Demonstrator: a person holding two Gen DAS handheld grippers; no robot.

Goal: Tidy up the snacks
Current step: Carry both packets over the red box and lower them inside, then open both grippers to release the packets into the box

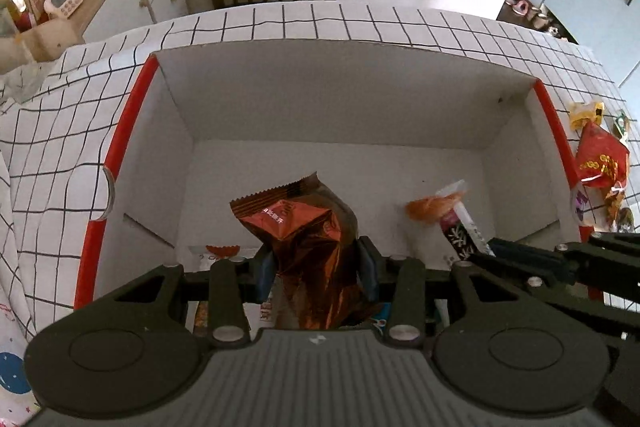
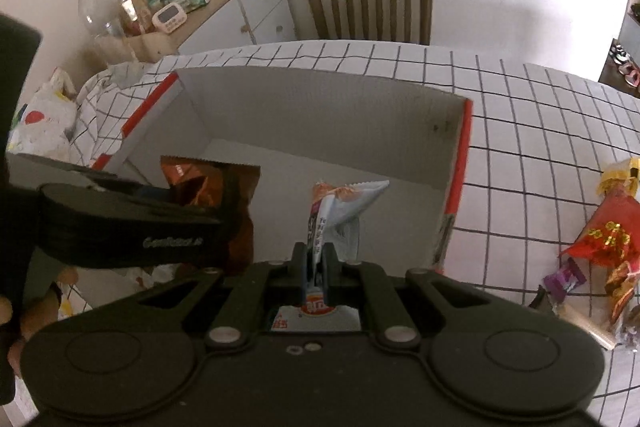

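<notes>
Snacks: two packets are held over the open box, more lie loose on the surface to its right.
Surface [image 2: 520, 131]: checked cloth, carrying the box and the loose snacks.
Box [image 1: 320, 99]: white inside, red-edged, open at the top, likely the place for the sorted snacks; a few packets already lie at its near end.
Left tool [image 1: 318, 269]: part-way closed, pads pressing both sides of a crumpled brown packet [image 1: 308, 227], held low inside the box, probably for release.
Right tool [image 2: 316, 267]: pinched nearly together on a thin white packet [image 2: 340, 207], gripped by one end so it stands up over the box.
Loose snacks [image 2: 608, 235]: red and yellow wrappers, apparently not yet sorted.
</notes>
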